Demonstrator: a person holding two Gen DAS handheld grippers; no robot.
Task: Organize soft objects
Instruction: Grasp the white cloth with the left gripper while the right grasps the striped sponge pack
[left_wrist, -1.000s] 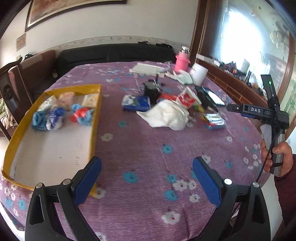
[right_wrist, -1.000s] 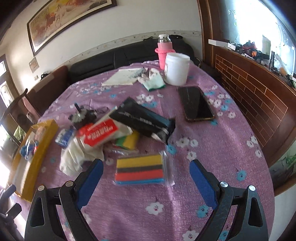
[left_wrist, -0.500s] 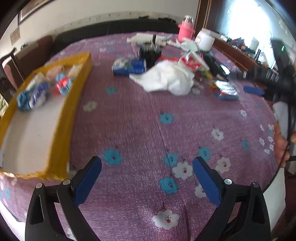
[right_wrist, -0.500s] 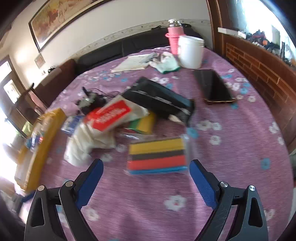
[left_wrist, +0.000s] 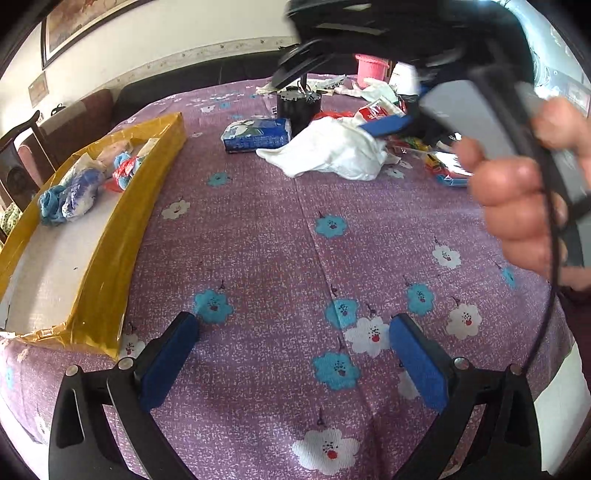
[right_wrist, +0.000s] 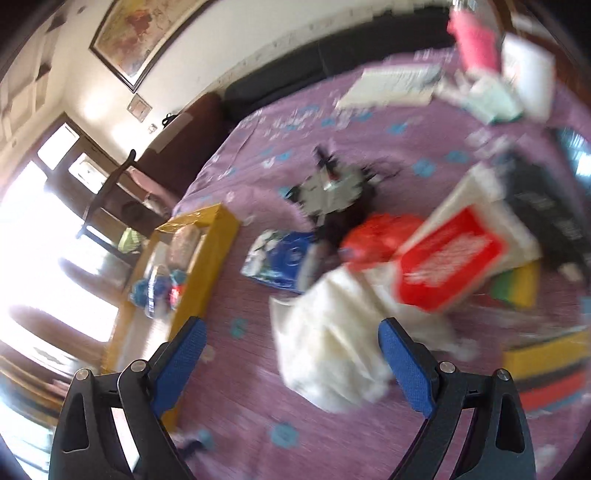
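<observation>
Purple floral tablecloth (left_wrist: 280, 236) carries a yellow tray (left_wrist: 110, 236) and clutter.

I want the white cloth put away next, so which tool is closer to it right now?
Right. The right tool is open directly over the white cloth, which sits between its fingers. The left tool hangs open over bare tablecloth at the near edge, with the cloth far ahead.

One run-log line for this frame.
left tongs: open, empty | right tongs: open, over white cloth | yellow tray: some bundles inside
</observation>
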